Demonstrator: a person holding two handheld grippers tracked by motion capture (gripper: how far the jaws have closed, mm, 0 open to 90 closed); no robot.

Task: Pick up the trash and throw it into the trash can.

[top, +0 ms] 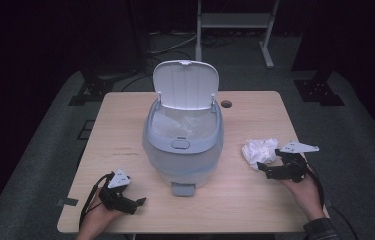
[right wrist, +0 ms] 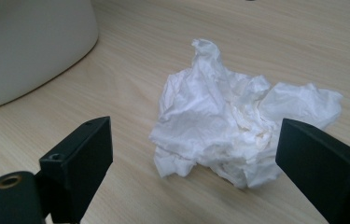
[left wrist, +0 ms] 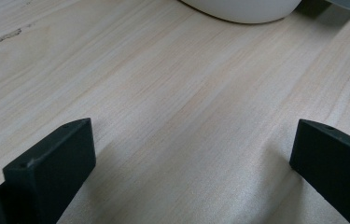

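Note:
A pale blue-grey pedal bin [top: 183,145] stands mid-table with its white lid [top: 185,84] tipped up and a clear liner inside. Its foot pedal [top: 182,189] faces the near edge. A crumpled white tissue [top: 258,150] [right wrist: 238,126] lies on the table to the bin's right. My right gripper [top: 263,169] [right wrist: 196,154] sits open just in front of the tissue, jaws wide on either side of it and not touching. Near the front left, my left gripper [top: 139,205] [left wrist: 193,149] rests open over bare wood, with the bin's rounded base [left wrist: 242,9] ahead of it.
The light wooden table [top: 125,130] has a cable hole [top: 226,104] at the back right. Beyond the far edge stand dark stands and a white frame [top: 235,22] on grey carpet. A strip of tape [top: 67,202] marks the front left corner.

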